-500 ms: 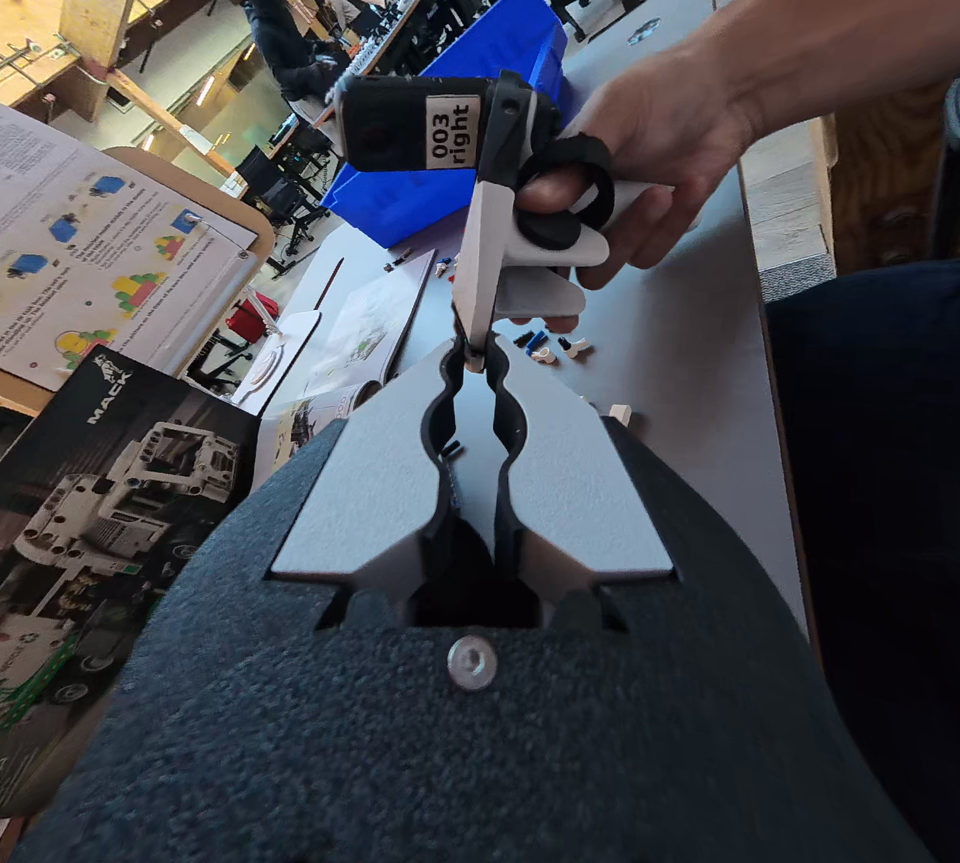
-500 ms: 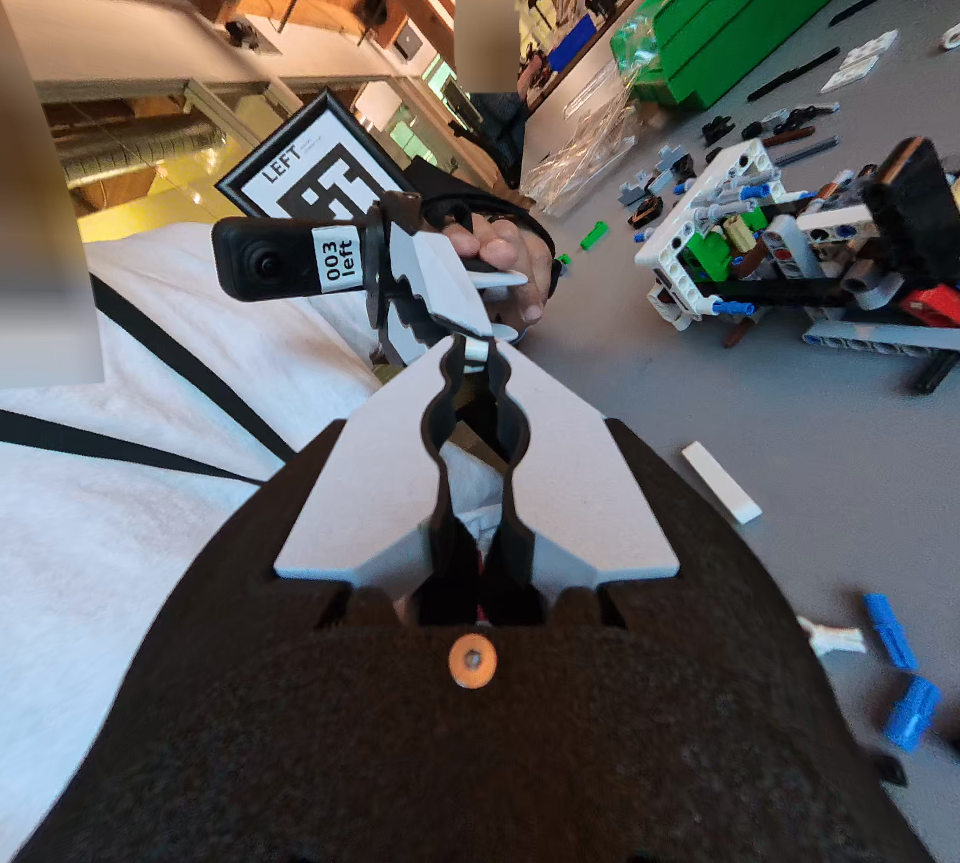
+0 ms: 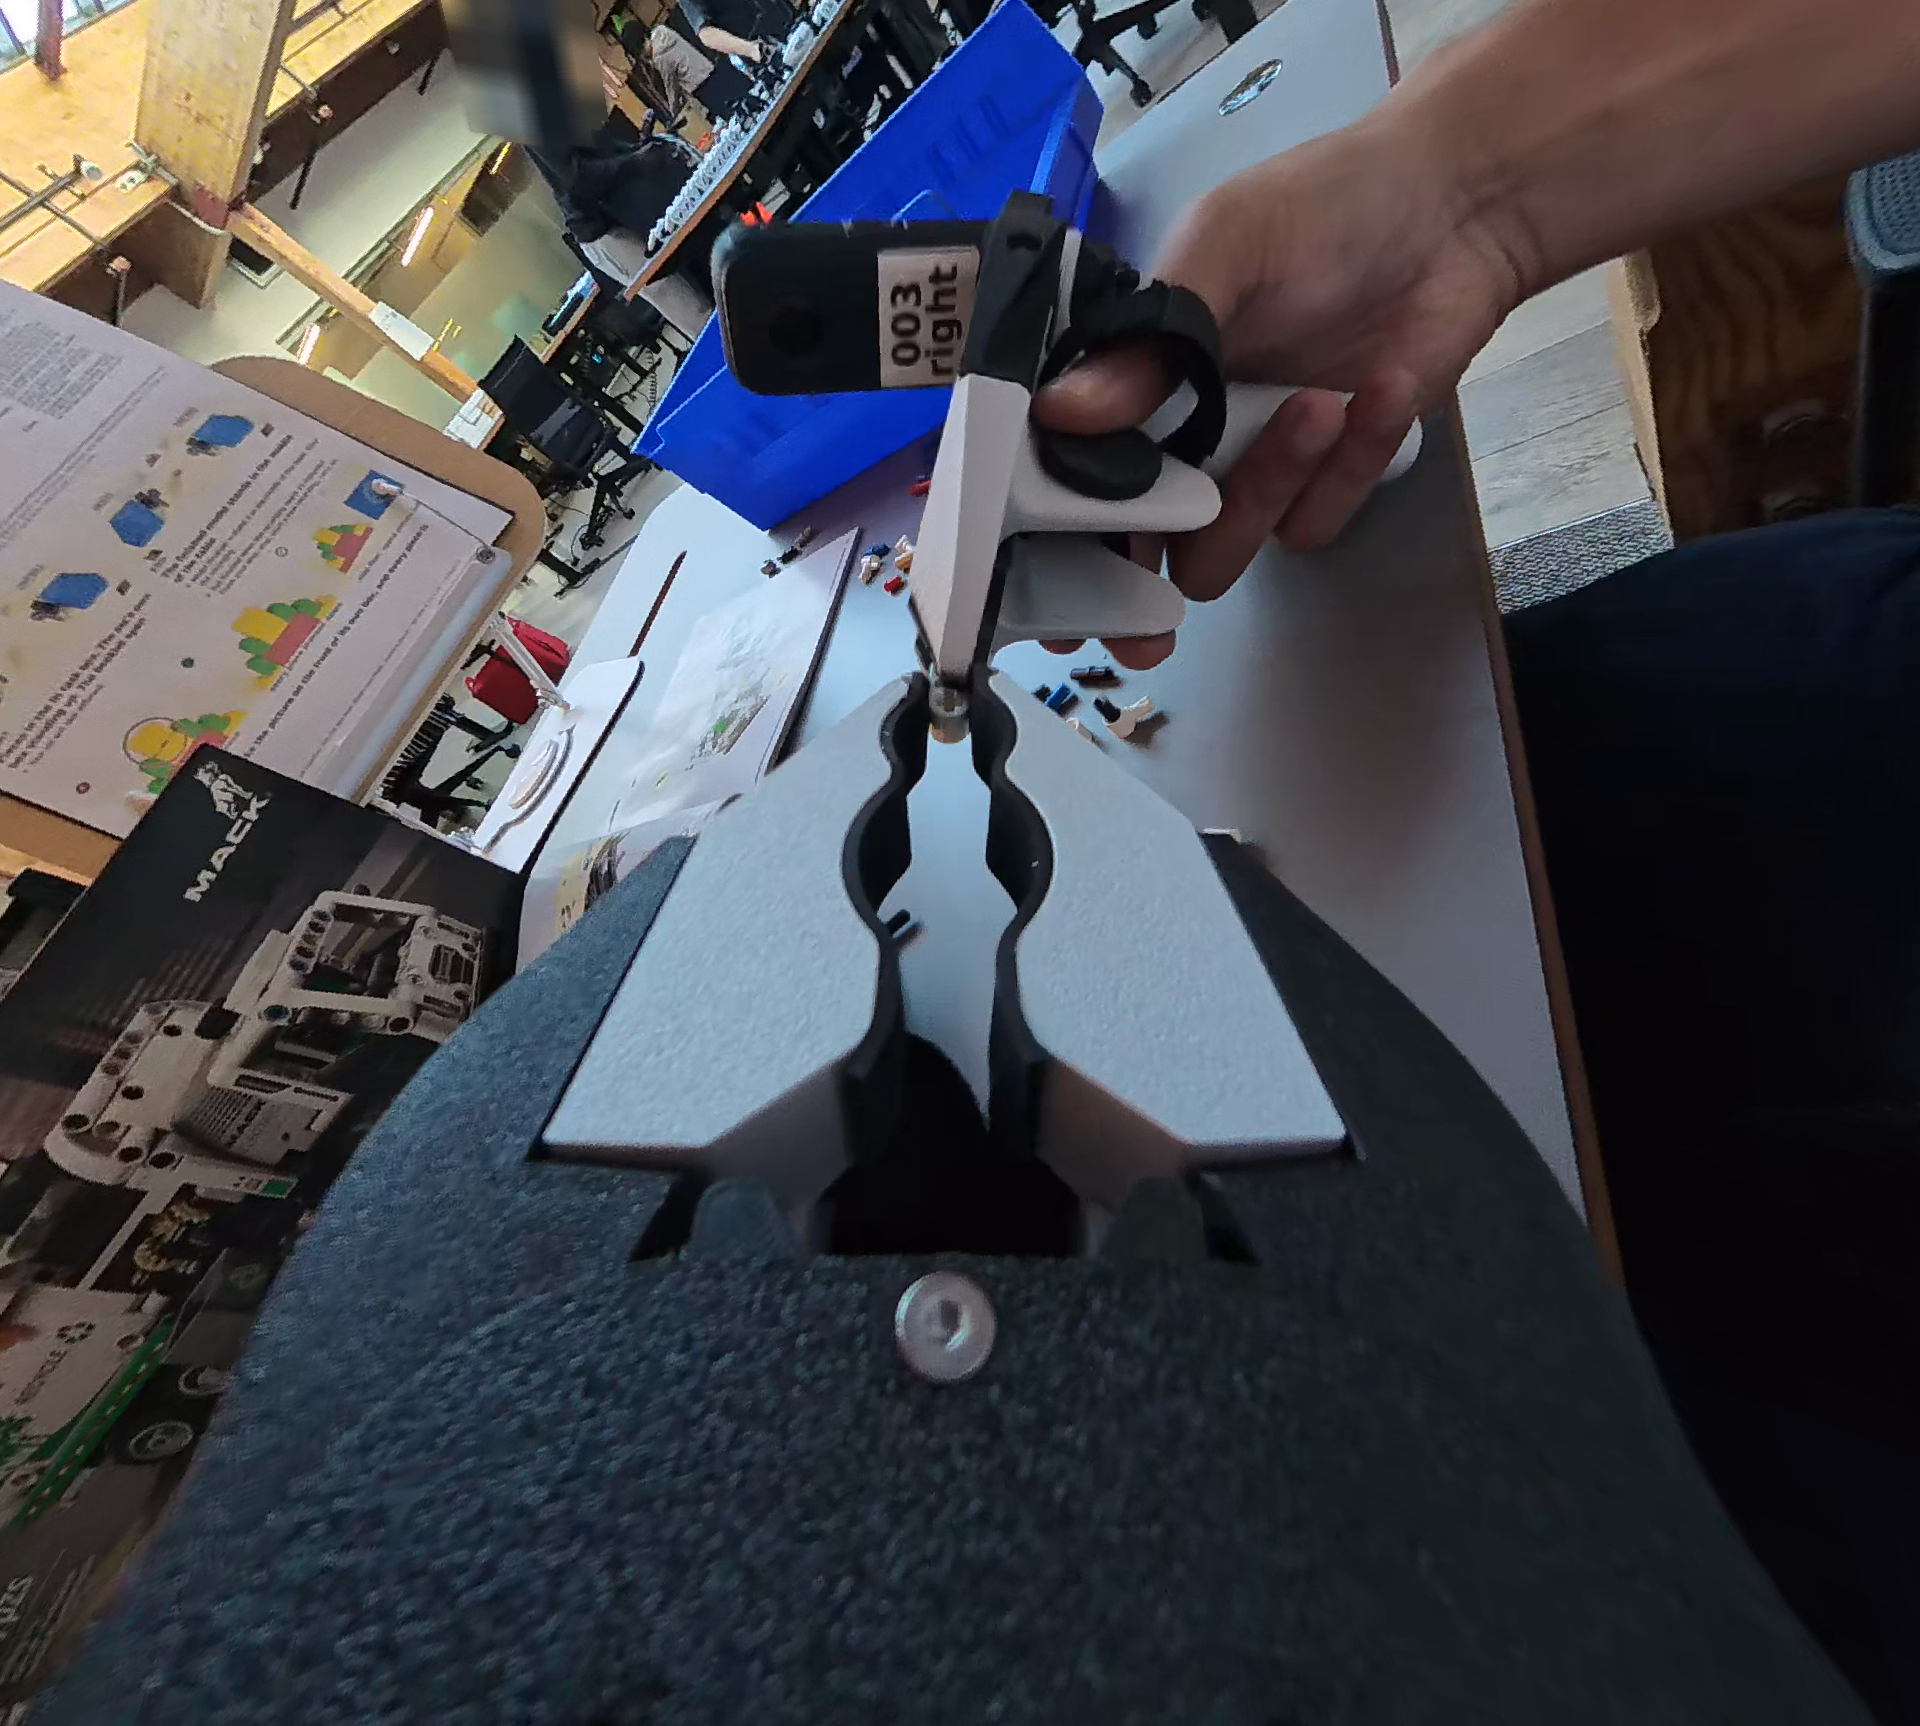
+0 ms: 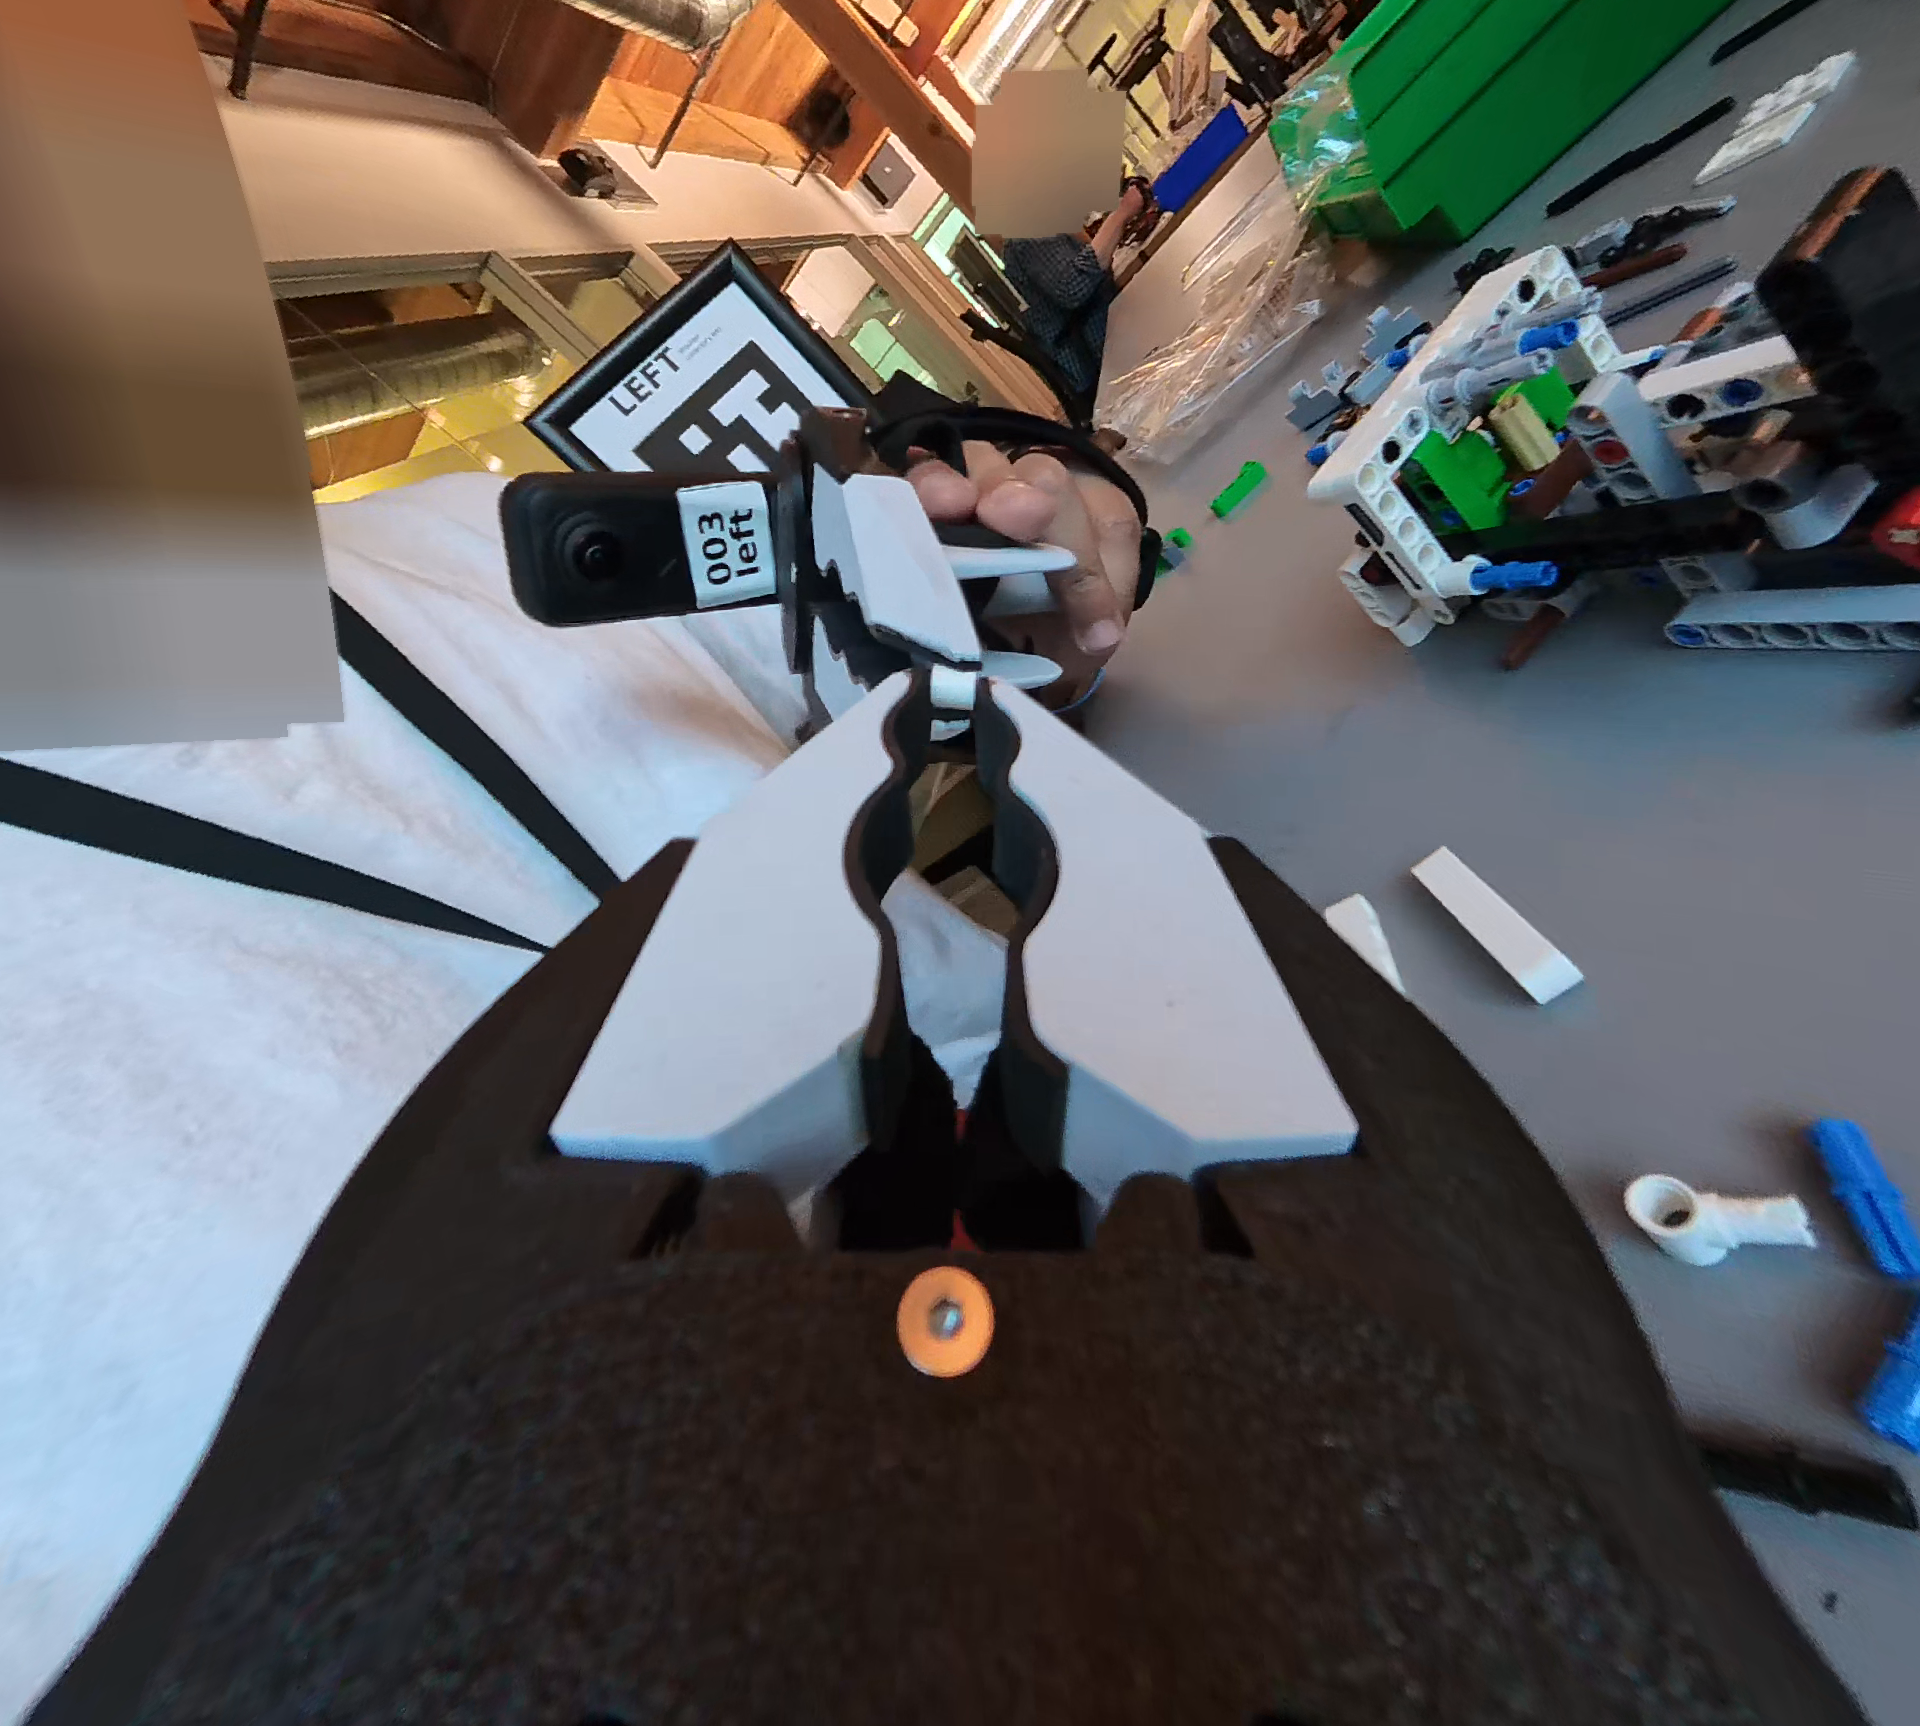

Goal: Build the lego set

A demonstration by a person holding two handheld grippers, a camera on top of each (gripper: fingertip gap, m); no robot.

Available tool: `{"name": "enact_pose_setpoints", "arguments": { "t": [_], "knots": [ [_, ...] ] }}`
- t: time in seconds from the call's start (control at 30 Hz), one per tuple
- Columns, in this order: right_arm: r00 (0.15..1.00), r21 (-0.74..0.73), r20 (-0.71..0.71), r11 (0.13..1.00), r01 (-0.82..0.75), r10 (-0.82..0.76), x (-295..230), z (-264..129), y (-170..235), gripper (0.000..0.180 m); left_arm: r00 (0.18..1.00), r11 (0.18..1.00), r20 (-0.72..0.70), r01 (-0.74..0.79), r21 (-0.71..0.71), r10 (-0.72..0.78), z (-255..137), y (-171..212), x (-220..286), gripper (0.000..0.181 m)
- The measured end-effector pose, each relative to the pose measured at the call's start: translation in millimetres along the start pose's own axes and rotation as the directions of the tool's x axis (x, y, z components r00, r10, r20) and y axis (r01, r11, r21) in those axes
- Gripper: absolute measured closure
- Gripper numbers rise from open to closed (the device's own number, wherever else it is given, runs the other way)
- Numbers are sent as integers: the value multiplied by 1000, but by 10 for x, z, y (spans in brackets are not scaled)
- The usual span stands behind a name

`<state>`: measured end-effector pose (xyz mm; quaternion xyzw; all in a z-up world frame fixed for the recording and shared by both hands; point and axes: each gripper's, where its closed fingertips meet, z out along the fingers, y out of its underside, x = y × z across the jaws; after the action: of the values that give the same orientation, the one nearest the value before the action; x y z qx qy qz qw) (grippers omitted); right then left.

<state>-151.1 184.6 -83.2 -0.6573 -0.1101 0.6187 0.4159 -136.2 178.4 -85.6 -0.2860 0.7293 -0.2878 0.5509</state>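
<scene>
My left gripper (image 3: 948, 726) and my right gripper (image 4: 950, 702) meet tip to tip above the grey table (image 3: 1351, 793). A small pale piece (image 3: 945, 722) sits between the left fingertips, with the right gripper (image 3: 943, 674) pinching its far end. In the right wrist view the piece (image 4: 952, 697) shows white between my right fingertips, with the left gripper (image 4: 935, 650) closed on its other end. Both jaws are nearly closed around it. The partly built white, grey and green model (image 4: 1507, 481) stands on the table to the right.
A blue bin (image 3: 914, 242), an open booklet (image 3: 727, 689), the set's box (image 3: 208, 1001) and a printed sheet (image 3: 208, 533) lie left. Loose small pieces (image 3: 1101, 710), white slopes (image 4: 1496, 923), a white connector (image 4: 1704, 1229), blue pins (image 4: 1865, 1198) and a green bin (image 4: 1558, 14) are around. My left and right fingertips are right by each other.
The grippers stay tip to tip. The right gripper has drawn back slightly, so the small pale piece shows more between the tips.
</scene>
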Motion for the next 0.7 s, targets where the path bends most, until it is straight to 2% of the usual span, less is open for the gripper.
{"name": "enact_pose_setpoints", "arguments": {
  "t": [0.13,0.27,0.47,0.57,0.63,0.7],
  "knots": [
    [990,-32,132,998,-50,54,-155,-8,43,174,999,996,-43,8,84,-5,-39,-132,54,176],
    [971,-56,228,997,-60,71,-297,7,68,174,988,982,-143,89,166,-65,-85,-264,103,175],
    [969,-45,230,995,-88,96,-305,-26,43,172,974,981,-211,116,153,-82,-80,-286,92,177],
    [995,20,95,999,-30,28,-225,-255,-77,164,979,987,-199,81,141,-51,-100,-235,2,177],
    [988,33,-139,997,74,-68,-66,-528,-147,164,983,991,-180,42,124,-19,-113,-166,-75,176],
    [879,-56,-431,979,198,-203,176,-844,-107,163,987,992,-160,1,126,19,-114,-114,-137,177]
  ]
}}
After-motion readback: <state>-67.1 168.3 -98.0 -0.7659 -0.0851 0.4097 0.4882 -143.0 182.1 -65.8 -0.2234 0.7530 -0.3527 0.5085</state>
